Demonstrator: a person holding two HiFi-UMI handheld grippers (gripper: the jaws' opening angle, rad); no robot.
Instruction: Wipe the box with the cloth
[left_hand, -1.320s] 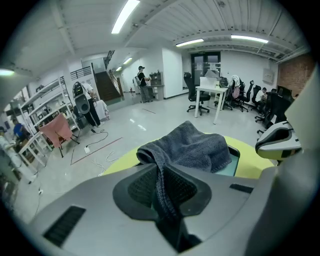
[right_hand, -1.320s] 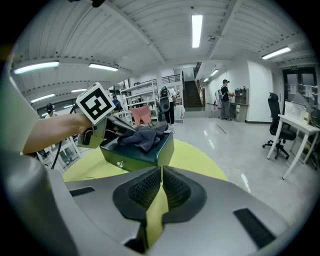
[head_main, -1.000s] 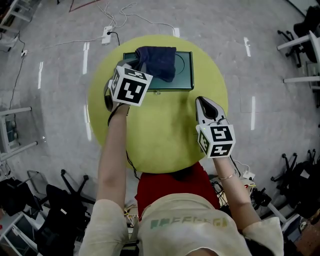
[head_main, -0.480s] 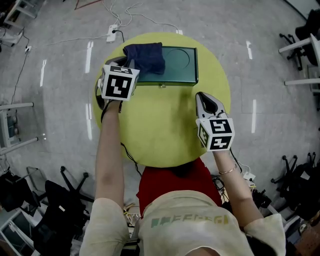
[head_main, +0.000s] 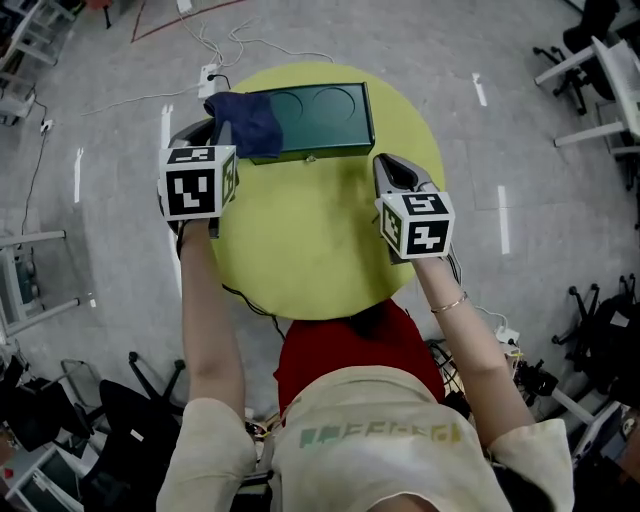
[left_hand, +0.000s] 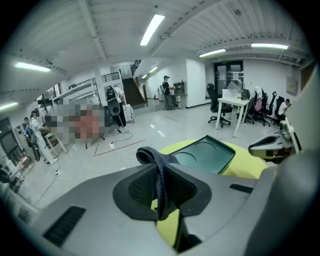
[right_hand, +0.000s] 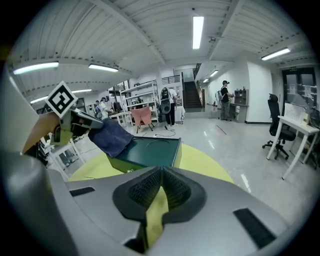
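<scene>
A dark green box (head_main: 315, 118) with two round recesses in its lid lies at the far side of the round yellow-green table (head_main: 310, 250). A dark blue cloth (head_main: 246, 120) drapes over the box's left end. My left gripper (head_main: 212, 130) is shut on it at the table's left edge. In the left gripper view the cloth (left_hand: 159, 172) is pinched between the jaws of the left gripper (left_hand: 160, 189), with the box (left_hand: 206, 154) beyond. My right gripper (head_main: 386, 165) hovers off the box's right front corner. In the right gripper view the right gripper (right_hand: 159, 186) is shut on nothing, facing the box (right_hand: 150, 150) and cloth (right_hand: 111, 136).
A power strip (head_main: 209, 76) and cables lie on the floor behind the table. Office chairs (head_main: 140, 400) stand at the lower left and desks (head_main: 595, 70) at the right. People stand far off in the hall.
My left gripper has dragged the cloth leftward across the lid, from the box's middle to its left end, baring both recesses. The right gripper has edged closer to the box.
</scene>
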